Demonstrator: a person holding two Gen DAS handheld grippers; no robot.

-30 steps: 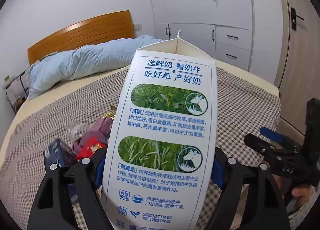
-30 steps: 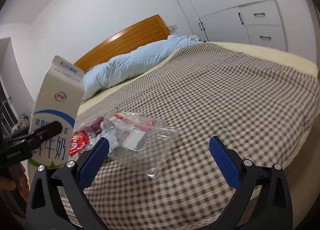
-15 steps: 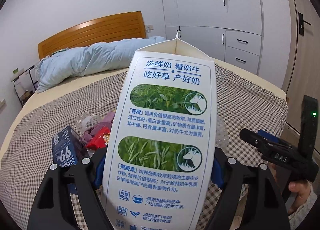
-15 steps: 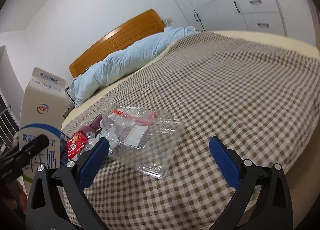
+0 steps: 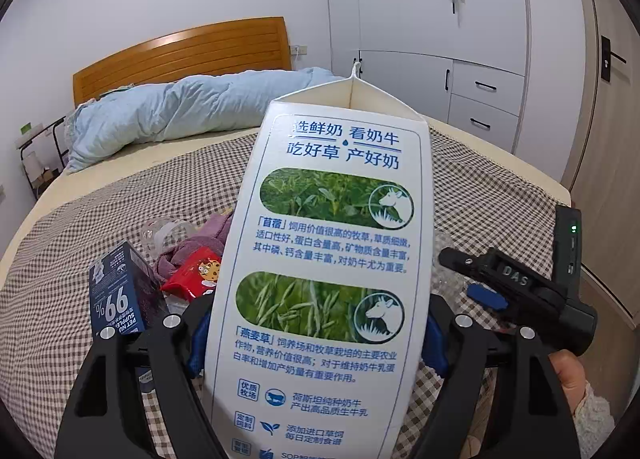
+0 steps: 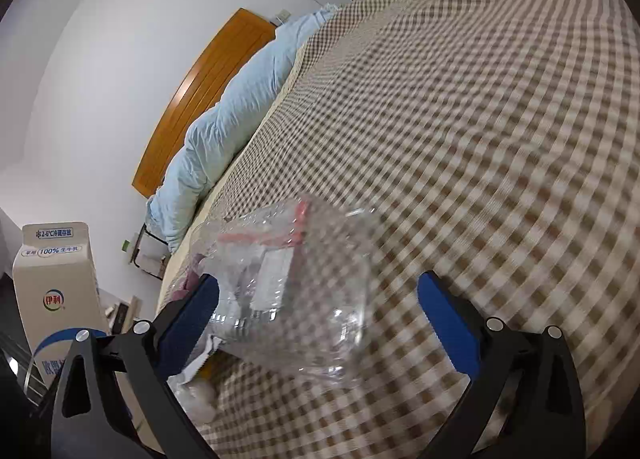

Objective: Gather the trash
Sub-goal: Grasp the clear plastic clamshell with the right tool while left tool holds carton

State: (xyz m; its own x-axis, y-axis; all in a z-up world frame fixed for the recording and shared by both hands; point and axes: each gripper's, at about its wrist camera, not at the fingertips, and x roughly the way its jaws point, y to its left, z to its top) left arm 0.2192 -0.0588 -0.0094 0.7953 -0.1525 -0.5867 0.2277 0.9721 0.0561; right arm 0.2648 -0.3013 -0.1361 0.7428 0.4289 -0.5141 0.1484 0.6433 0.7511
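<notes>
- Right gripper (image 6: 318, 319), lower half of the right wrist frame: jaws spread wide and closing; pads not yet pressing anything.
- Clear plastic clamshell container (image 6: 296, 291) is lying on the checked bedspread (image 6: 480, 139), sitting between the two blue pads, crowding the left pad (image 6: 192, 319); right pad standing clear of it.
- Its long axis is running from lower right toward upper left of the frame, slanting across the jaw line.
- Judgement: right hand is the nearer one; the next squeeze depends on centring the clamshell.
- Left gripper (image 5: 316, 343), bottom centre of the left wrist frame: pinching the upright milk carton (image 5: 332, 259), open top facing away.
- Farther, left of centre: dark blue box (image 5: 120, 291), red snack packet (image 5: 192, 275), purple cloth (image 5: 200, 239) waiting in a pile.
- Far: light blue duvet (image 5: 180, 111), wooden headboard (image 5: 180, 55).
</notes>
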